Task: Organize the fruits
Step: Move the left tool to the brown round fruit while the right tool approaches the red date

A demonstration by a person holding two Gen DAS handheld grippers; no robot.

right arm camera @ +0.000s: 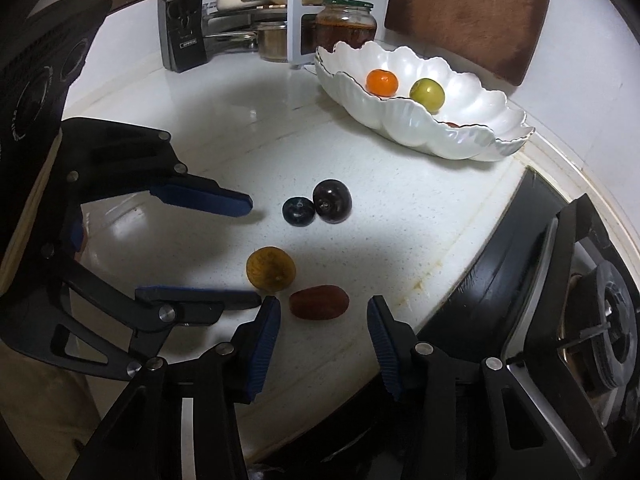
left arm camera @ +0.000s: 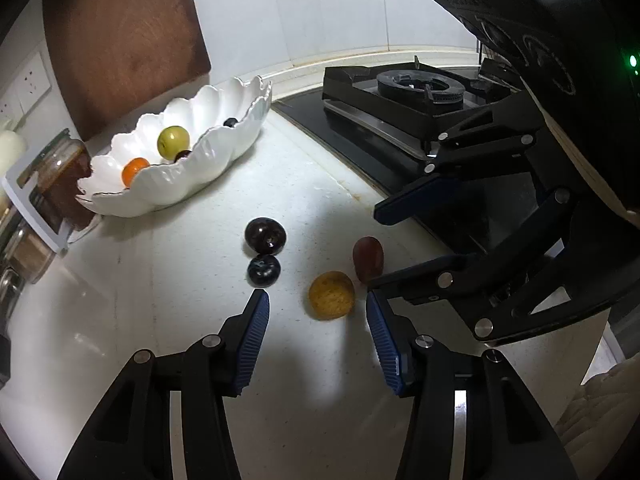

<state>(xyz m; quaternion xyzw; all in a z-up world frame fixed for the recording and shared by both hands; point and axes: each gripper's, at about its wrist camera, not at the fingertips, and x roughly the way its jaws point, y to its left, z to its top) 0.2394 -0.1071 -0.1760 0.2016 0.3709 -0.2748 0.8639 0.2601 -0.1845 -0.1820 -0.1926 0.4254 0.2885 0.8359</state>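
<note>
A: Where are the fruits now?

B: Four lie on the white tabletop [left arm camera: 168,280]: a yellow fruit [left arm camera: 331,295], a reddish-brown date [left arm camera: 368,258], a blueberry [left arm camera: 263,270] touching a dark plum [left arm camera: 265,234]. An orange fruit [right arm camera: 382,82] and a green one [right arm camera: 427,94] sit in the white scalloped bowl [right arm camera: 460,136].

A: And the tools?

B: The left tool [left arm camera: 318,312] is spread, with the yellow fruit between its pads, apart from both. The right tool [right arm camera: 322,316] is spread around the date, not pinching it.
</note>
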